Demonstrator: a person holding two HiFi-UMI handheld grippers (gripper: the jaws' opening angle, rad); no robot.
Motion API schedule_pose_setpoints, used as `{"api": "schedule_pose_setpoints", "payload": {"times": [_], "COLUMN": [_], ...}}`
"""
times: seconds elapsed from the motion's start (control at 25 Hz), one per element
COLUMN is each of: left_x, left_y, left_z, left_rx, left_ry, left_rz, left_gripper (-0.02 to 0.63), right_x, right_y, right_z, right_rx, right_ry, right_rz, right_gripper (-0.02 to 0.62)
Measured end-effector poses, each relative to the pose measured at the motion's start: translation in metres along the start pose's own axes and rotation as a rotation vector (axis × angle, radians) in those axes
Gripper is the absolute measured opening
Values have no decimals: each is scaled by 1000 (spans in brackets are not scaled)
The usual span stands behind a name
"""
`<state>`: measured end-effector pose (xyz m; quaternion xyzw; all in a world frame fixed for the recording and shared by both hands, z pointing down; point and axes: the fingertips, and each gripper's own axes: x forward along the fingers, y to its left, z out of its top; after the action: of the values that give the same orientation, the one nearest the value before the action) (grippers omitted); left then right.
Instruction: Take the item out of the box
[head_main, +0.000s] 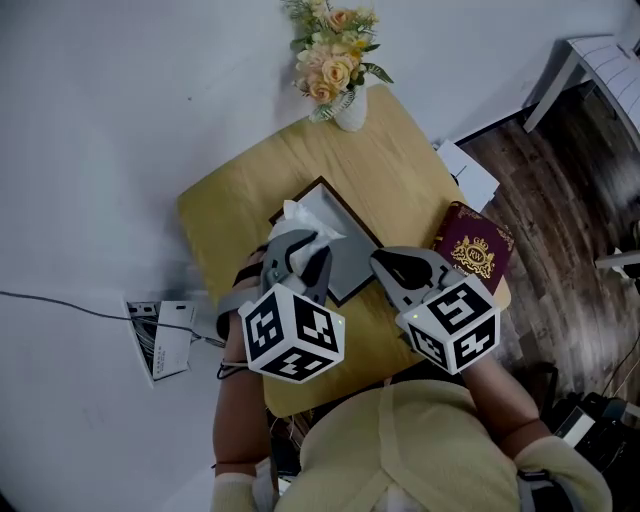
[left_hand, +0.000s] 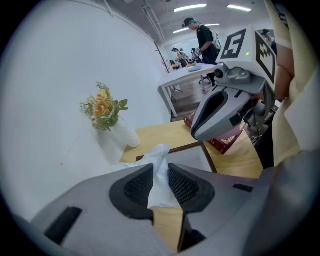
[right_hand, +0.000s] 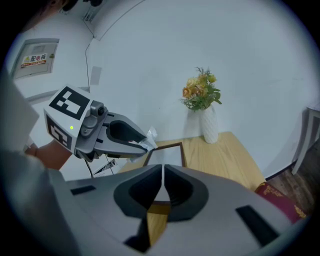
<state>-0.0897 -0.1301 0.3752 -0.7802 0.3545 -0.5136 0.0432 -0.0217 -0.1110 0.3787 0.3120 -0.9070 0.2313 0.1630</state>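
White tissue (left_hand: 159, 155), pinched in the narrowly parted left gripper (left_hand: 161, 172), is held over the far-left corner of the grey box (head_main: 350, 245) at mid-table (head_main: 400, 170); right gripper (right_hand: 163, 172) is shut, empty; extraction is judged underway, and a lift clear is needed next.

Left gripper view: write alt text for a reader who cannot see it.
The left gripper pinches a crumpled white sheet between its jaws, over a shallow dark-rimmed box on a wooden table. The right gripper hangs at the right in front of a maroon gold-crested item, and a white vase of flowers stands by the wall at the left.
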Motion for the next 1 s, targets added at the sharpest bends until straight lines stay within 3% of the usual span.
{"api": "schedule_pose_setpoints", "payload": {"times": [0.24, 0.64, 1.0], "left_x": [-23, -61, -76], "left_y": [10, 23, 13], "left_z": [-13, -53, -91], "left_rx": [-96, -426, -594], "left_ry": [-63, -220, -277], "left_rz": [87, 243, 301], "left_gripper": [112, 112, 112], "right_x": [5, 13, 27], "right_y": [17, 40, 69], "right_z": [11, 24, 26], "right_rx": [-41, -94, -135], "right_ry": [-7, -18, -19], "right_rz": [6, 8, 27], "right_gripper": [32, 32, 32]}}
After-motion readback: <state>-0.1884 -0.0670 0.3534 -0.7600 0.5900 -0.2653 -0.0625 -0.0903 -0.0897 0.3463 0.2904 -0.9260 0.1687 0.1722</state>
